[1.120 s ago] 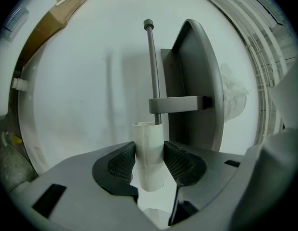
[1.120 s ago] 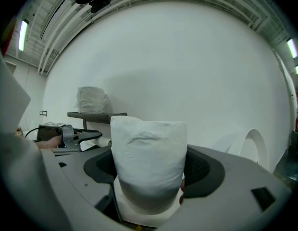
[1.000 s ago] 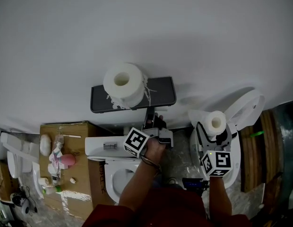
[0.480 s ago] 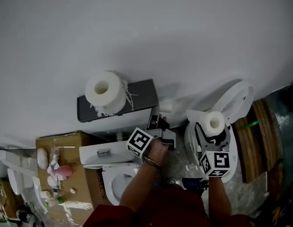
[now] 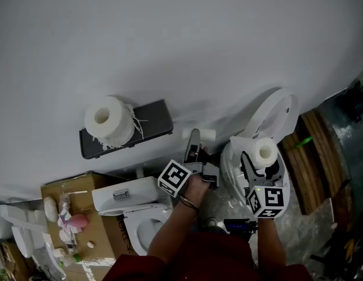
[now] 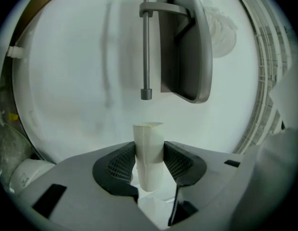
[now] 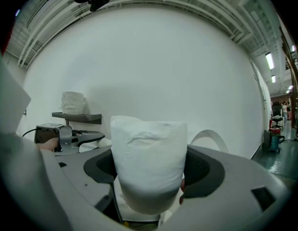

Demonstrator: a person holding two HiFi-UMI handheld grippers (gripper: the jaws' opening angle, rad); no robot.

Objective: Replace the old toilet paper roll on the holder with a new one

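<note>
A dark holder shelf (image 5: 152, 120) is fixed to the white wall, with a full paper roll (image 5: 109, 120) sitting on top of it. My left gripper (image 5: 195, 140) is to the right of the shelf, shut on a thin, empty cardboard tube (image 5: 199, 134). In the left gripper view the tube (image 6: 149, 150) is pinched between the jaws of the left gripper (image 6: 149, 155), and the holder's bare rod (image 6: 146, 47) and shelf (image 6: 187, 42) are ahead. My right gripper (image 5: 263, 160) is shut on a new white roll (image 5: 264, 153). That new roll (image 7: 149, 155) fills the right gripper (image 7: 149, 170).
A white toilet with its lid (image 5: 275, 113) raised stands below the right gripper. A second toilet (image 5: 137, 212) sits at lower left beside a cardboard box (image 5: 58, 192) holding small items. Wooden slats (image 5: 313, 151) lie at the right.
The holder shelf and its roll have slid left in the head view. My left gripper, holding the tube, is now farther to the right of the shelf. The right gripper still holds the new roll.
</note>
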